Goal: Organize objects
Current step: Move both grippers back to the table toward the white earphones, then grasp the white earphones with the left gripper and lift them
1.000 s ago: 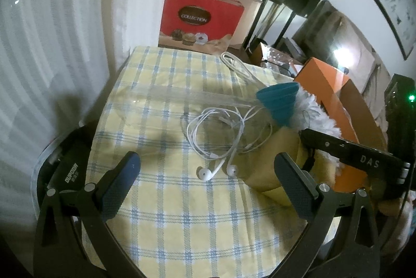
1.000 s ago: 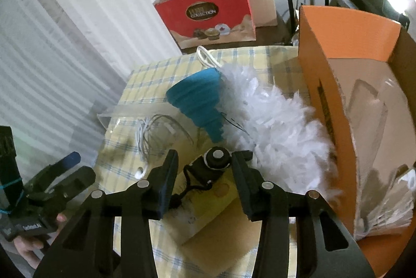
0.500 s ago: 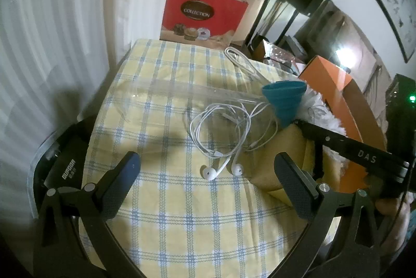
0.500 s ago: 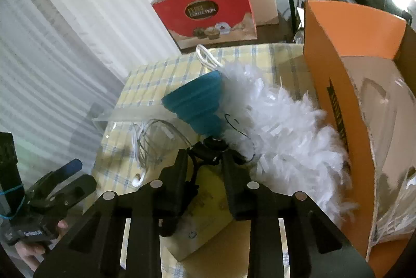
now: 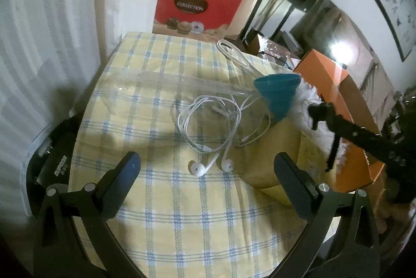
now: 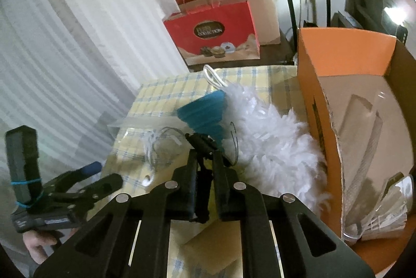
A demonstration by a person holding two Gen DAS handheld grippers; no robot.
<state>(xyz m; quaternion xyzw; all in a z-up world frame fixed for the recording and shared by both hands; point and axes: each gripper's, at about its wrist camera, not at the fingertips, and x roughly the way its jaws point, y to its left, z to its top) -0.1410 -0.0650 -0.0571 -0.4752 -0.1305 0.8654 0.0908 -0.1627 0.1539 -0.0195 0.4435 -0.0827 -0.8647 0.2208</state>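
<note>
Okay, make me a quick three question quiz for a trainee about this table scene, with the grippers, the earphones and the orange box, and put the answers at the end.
1. True or false: the left gripper is shut on the white earphones.
2. What is the right gripper shut on? A) the blue funnel B) a small black object with a strap C) the white feather duster
3. Fill in: the clear plastic packaging lies inside the ____ box.

Key
1. False: it is open, the earphones lie loose on the checked tablecloth ahead of it.
2. B
3. orange; that is the orange box.
</note>
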